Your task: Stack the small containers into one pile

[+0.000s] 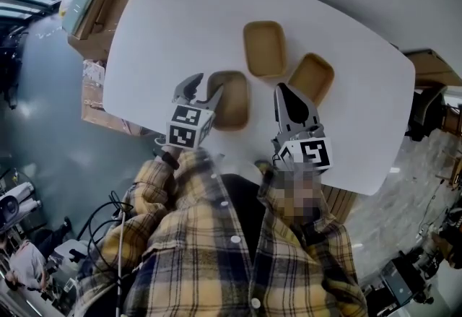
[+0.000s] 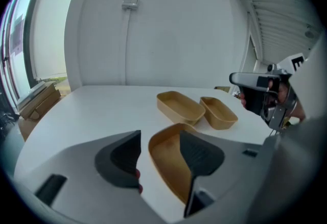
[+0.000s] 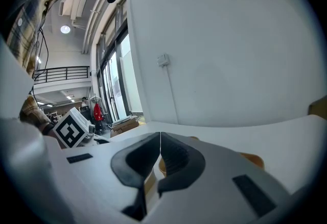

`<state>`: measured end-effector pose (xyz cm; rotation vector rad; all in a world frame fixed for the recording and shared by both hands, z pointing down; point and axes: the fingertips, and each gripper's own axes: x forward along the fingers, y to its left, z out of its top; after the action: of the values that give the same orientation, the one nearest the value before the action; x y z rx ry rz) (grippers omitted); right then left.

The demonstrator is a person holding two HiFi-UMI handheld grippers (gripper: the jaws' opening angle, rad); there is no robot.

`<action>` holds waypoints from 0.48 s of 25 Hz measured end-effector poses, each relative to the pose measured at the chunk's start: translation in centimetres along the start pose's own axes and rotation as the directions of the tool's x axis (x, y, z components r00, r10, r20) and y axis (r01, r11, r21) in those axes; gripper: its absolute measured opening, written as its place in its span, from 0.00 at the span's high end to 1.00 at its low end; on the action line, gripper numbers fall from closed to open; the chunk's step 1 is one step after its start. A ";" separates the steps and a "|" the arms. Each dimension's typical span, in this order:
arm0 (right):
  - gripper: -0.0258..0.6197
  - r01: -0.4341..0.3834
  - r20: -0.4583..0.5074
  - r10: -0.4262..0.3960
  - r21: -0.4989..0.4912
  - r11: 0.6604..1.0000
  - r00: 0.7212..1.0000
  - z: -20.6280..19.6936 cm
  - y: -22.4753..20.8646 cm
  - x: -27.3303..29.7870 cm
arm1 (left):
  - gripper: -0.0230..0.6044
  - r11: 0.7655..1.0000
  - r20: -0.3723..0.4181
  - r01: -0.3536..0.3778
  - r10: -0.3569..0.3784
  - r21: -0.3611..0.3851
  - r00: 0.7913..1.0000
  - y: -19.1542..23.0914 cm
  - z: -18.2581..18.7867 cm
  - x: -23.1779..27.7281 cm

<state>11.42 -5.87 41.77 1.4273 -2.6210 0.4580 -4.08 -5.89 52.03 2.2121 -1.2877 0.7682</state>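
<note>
On the white table [image 1: 173, 19]: 3 small brown containers, all open side up, none inside another yet. Just in front of the person, the nearest container [image 1: 232, 105]. Farther back, the middle container [image 1: 264, 48]. Close beside that one, the right container [image 1: 312, 76], touching it or not too hard to tell.

Down at the nearest container, the left gripper [image 1: 204, 88], jaws wide apart. 1 jaw inside the container and the other outside, with the left long wall between. No squeeze on that wall to be seen, just a gap on the outer side. Likely set this way to pinch the thin wall: much easier than grabbing so wide a container whole.

Over the table, between the nearest container and the right container, the right gripper [image 1: 284, 94]. Shut tight, with nothing between its jaws. Touching neither container, as far as can be told. Probably held there out of the way, ready to help steady something.

Long side of the nearest container pointing away from the person, short ends near and far. Same way as the left gripper points, good for a grip on the long wall. Long side of the middle container also pointing away, tipped only a little. Right container turned slantwise, far end leaning to the right. Probably in need of a turn to line up before fitting into 1 pile
</note>
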 end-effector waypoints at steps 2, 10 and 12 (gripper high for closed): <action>0.94 -0.002 -0.004 0.002 0.000 1.000 1.000 -0.2 0.1 -0.1 | 0.62 1.000 -0.025 0.003 -0.003 -0.009 1.000 0.1 -0.8 0.0; 0.94 0.013 -0.017 -0.012 0.010 1.000 1.000 -0.8 0.0 -0.3 | 0.62 0.999 -0.135 0.005 -0.011 -0.046 0.991 0.7 -4.1 0.2; 0.94 0.015 -0.025 -0.015 0.013 1.000 1.000 -1.1 -0.1 -0.4 | 0.64 0.999 -0.154 0.012 -0.020 -0.053 0.988 0.6 -4.6 0.4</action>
<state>11.67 -5.23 42.75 1.4350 -2.5909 0.4882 -5.51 -3.48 55.80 2.0760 -1.1993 0.8719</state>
